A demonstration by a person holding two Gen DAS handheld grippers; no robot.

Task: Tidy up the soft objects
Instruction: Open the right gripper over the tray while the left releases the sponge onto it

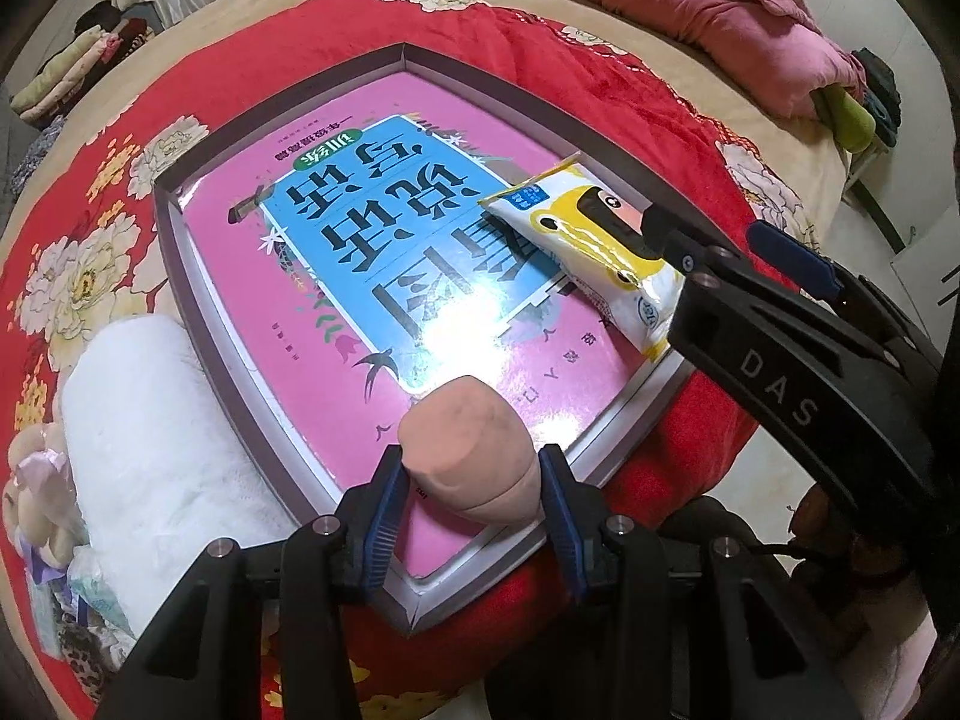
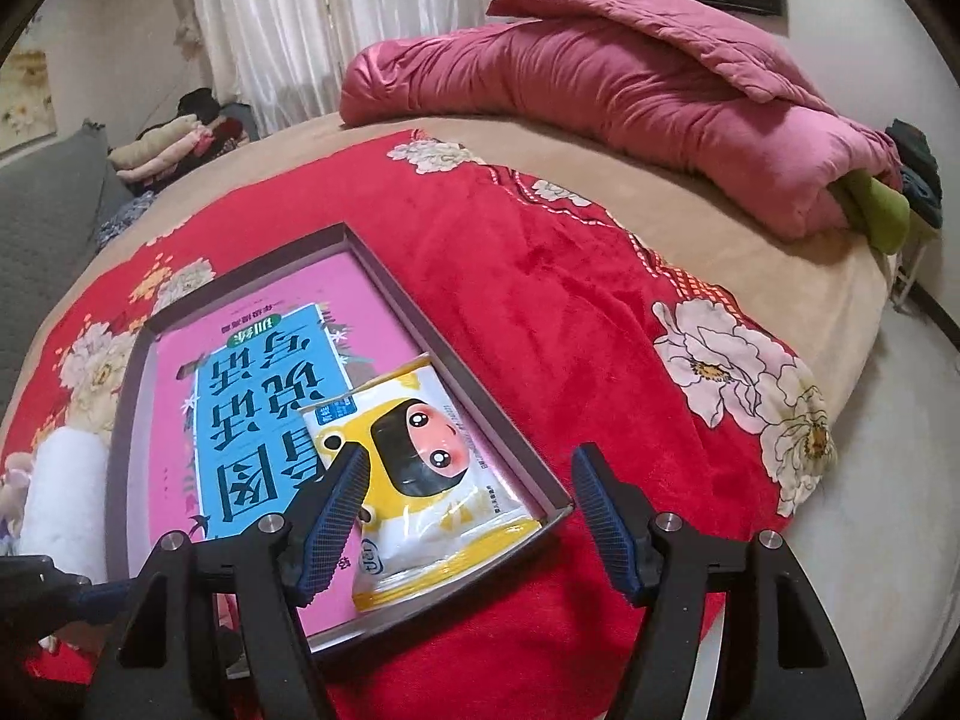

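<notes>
A peach egg-shaped sponge [image 1: 462,438] sits between the blue pads of my left gripper [image 1: 472,468], which is shut on it just above the near end of a grey tray [image 1: 288,114]. A pink and blue book [image 1: 336,228] covers the tray's floor. A yellow and white cartoon packet [image 2: 420,468] lies on the book [image 2: 252,372] against the tray's right wall [image 2: 420,312]. My right gripper [image 2: 468,480] hovers over that packet [image 1: 576,228] with its pads wide apart, open; its left pad [image 2: 342,492] is close to the packet's edge.
The tray rests on a red floral blanket [image 2: 570,312] spread over a tan bed. A white fluffy roll [image 1: 138,420] and a small plush toy [image 1: 36,480] lie left of the tray. A folded pink quilt [image 2: 630,96] lies at the back, and stacked clothes [image 2: 168,144] at back left.
</notes>
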